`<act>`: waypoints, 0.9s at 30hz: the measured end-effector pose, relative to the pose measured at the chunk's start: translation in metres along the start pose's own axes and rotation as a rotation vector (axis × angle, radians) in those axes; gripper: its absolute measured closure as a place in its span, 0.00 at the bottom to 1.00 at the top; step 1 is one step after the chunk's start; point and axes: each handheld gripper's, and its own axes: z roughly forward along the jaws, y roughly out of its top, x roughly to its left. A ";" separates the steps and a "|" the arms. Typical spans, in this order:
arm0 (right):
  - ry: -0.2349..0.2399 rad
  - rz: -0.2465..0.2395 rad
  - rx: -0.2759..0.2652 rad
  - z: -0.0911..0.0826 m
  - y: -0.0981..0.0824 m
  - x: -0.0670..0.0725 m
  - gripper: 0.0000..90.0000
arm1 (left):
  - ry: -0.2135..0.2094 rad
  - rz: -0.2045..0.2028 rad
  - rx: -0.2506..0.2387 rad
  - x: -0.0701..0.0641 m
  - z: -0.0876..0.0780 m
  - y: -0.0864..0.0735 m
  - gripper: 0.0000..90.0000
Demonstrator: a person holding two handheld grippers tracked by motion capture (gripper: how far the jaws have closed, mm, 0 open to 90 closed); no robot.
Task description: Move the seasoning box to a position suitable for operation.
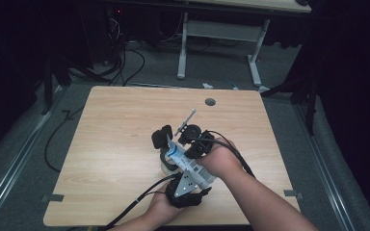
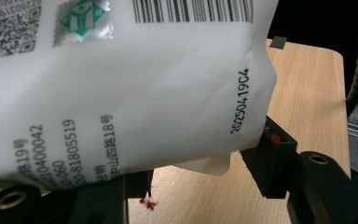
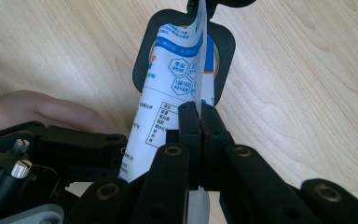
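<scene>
We hold a two-jaw tool in each hand over a pale wooden bench [image 1: 115, 144], and between them is a white printed pouch [image 1: 188, 163] with blue markings; in the high view the left claw [image 1: 166, 144] reaches up from the near edge of the bench, and the right claw [image 1: 195, 144] comes in from the right, just beside it, so the two tools nearly touch; the pouch lies slanted between the two claws, above the bench. In the right gripper view, our right claw [image 3: 200, 119] is pressed together on a thin edge of the pouch [image 3: 168, 93], the two black jaws flat against each other with the film pinched between them; the pouch stretches away from this claw toward the far end, where a black rounded frame of the other tool sits behind it; fingers of our left hand [image 3: 37, 112] show just to the left of this claw. In the left gripper view, the pouch [image 2: 121, 93] hangs right in front of the left claw [image 2: 205, 158], its back printed with a barcode, a code square and a date stamp; the jaws stand spread on either side of the pouch's lower edge, and we cannot tell whether their pads press on it.
</scene>
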 end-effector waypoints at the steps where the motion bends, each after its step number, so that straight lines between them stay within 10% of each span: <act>1: 0.000 0.000 0.000 0.000 0.000 0.000 1.00 | 0.000 -0.001 -0.001 0.000 0.000 0.000 0.54; 27: -0.016 -0.017 0.004 -0.003 0.005 0.000 1.00 | -0.003 -0.002 -0.016 0.003 -0.003 0.003 0.55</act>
